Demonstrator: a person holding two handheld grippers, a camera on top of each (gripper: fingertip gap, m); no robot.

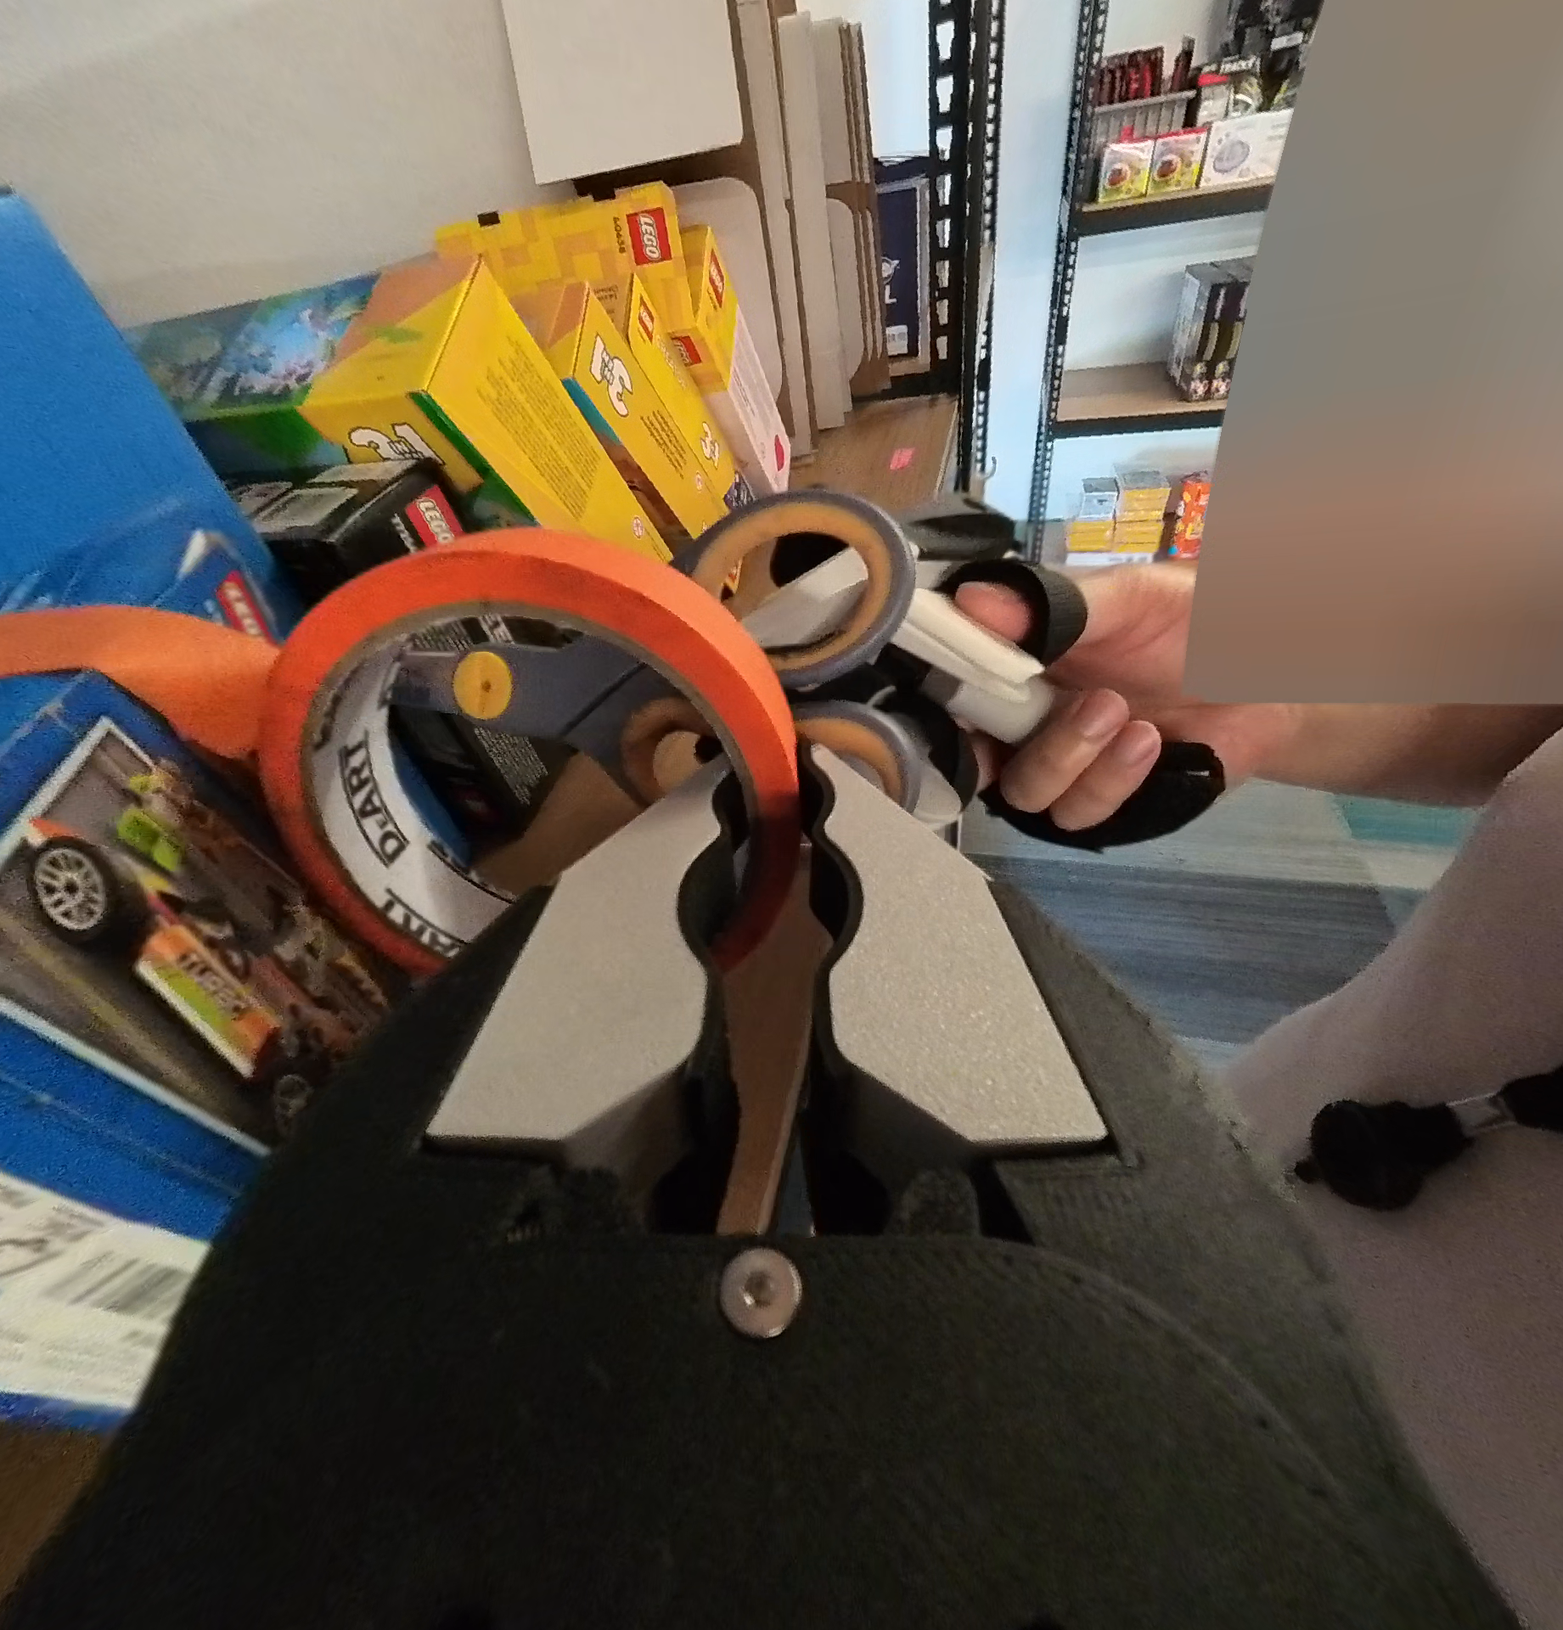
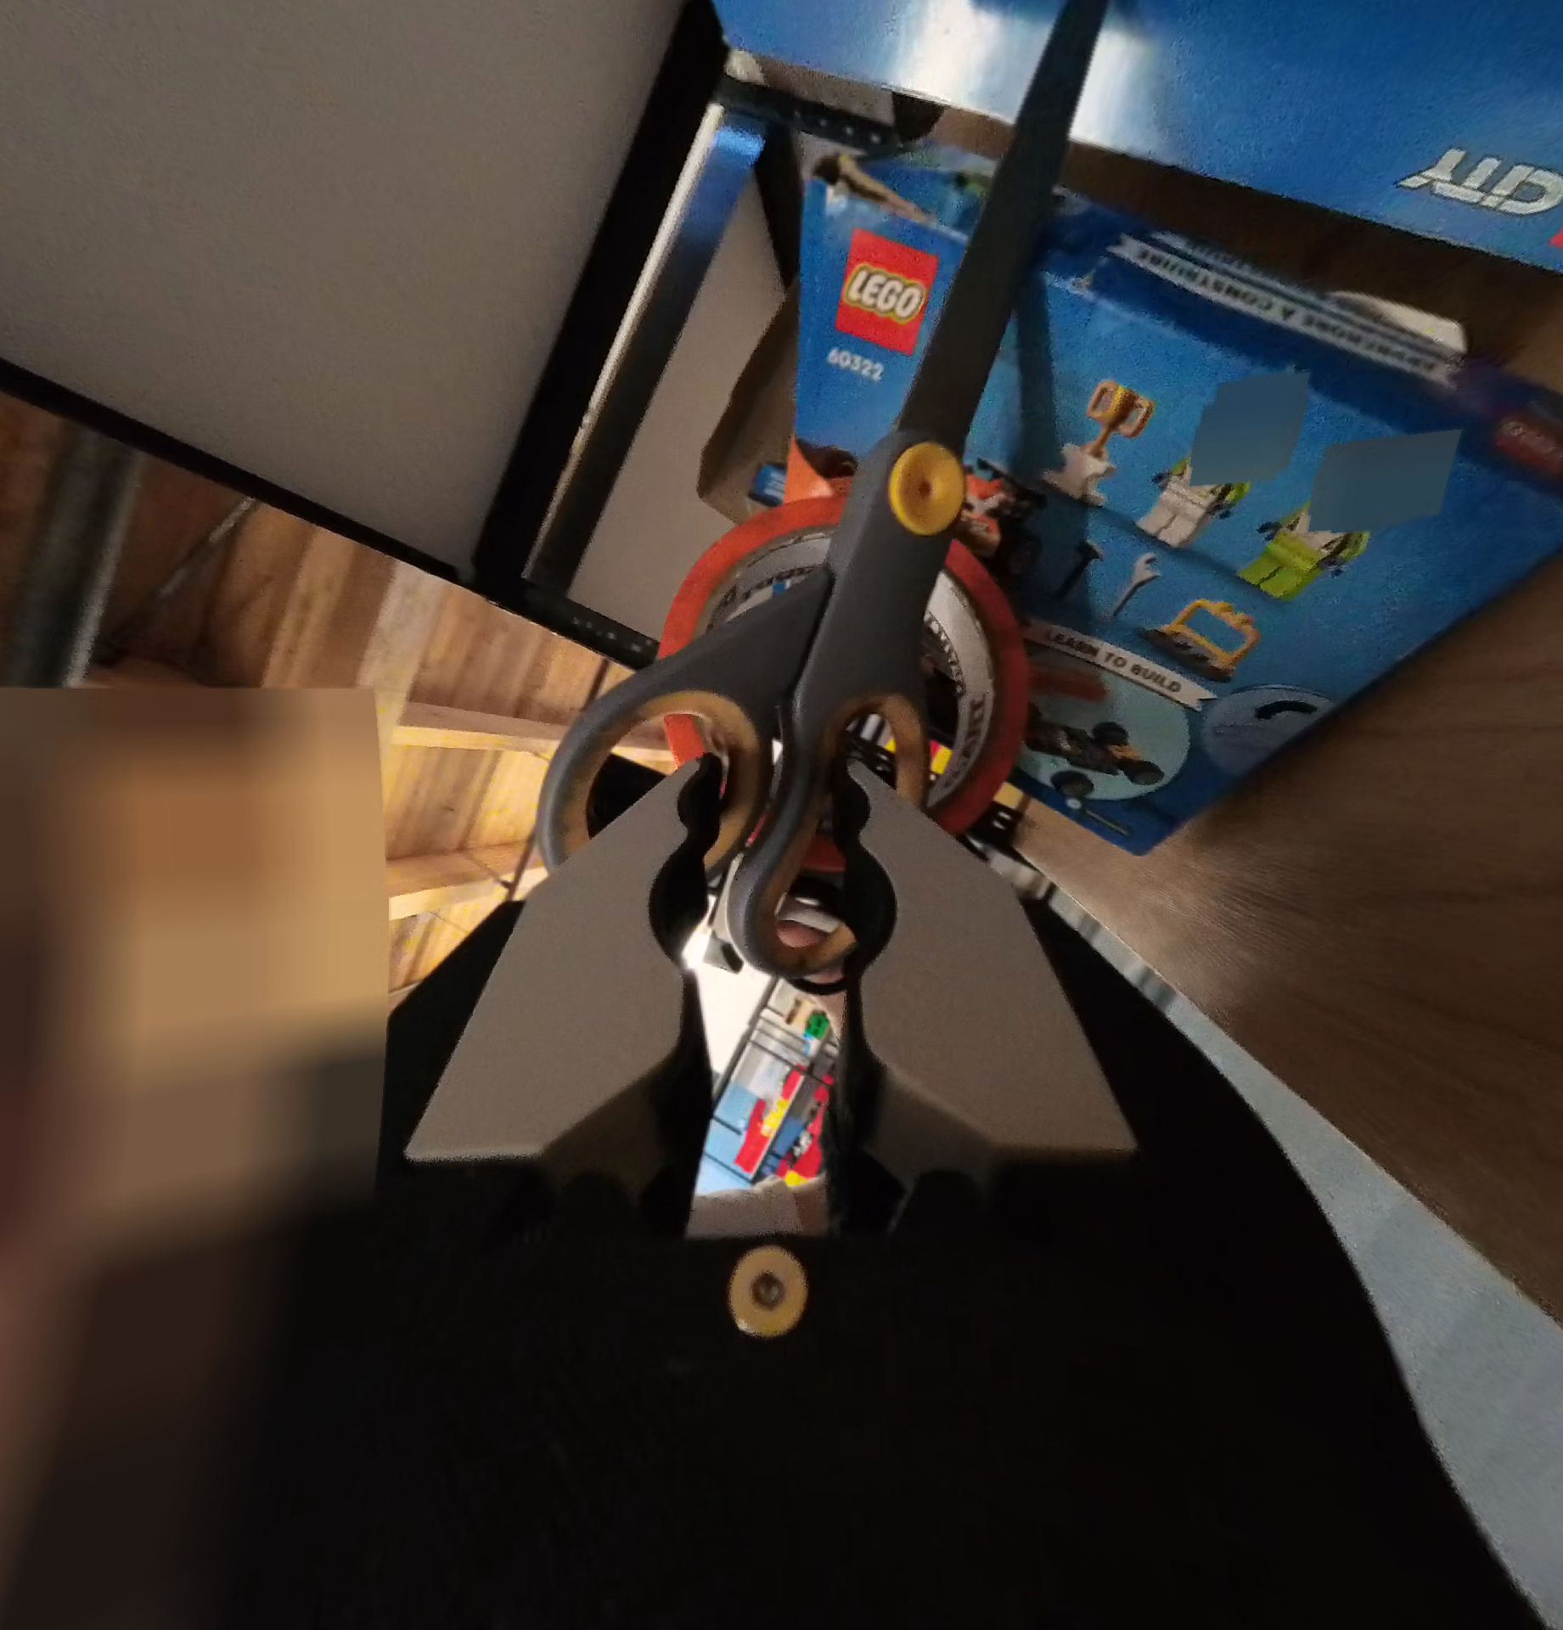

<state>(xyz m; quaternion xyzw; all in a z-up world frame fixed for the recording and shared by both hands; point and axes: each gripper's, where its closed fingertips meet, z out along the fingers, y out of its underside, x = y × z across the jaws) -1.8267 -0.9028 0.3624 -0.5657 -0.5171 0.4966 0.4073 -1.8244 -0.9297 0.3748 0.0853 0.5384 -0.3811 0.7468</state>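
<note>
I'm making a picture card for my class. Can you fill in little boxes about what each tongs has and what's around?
left tongs: shut on the orange tape roll
tape strip: pulled out to the left
right tongs: gripping the scissors by the handles
scissor blades: closed, pointing away
behind: blue toy box, yellow boxes

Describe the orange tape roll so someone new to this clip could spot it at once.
Start at the big blue toy box on the left of the left wrist view. Just right of it, the left tool pinches the rim of the orange tape roll, a strip trailing left. Unlike the grey scissors poking through its hole, it is a bright ring with a white printed core.
</note>
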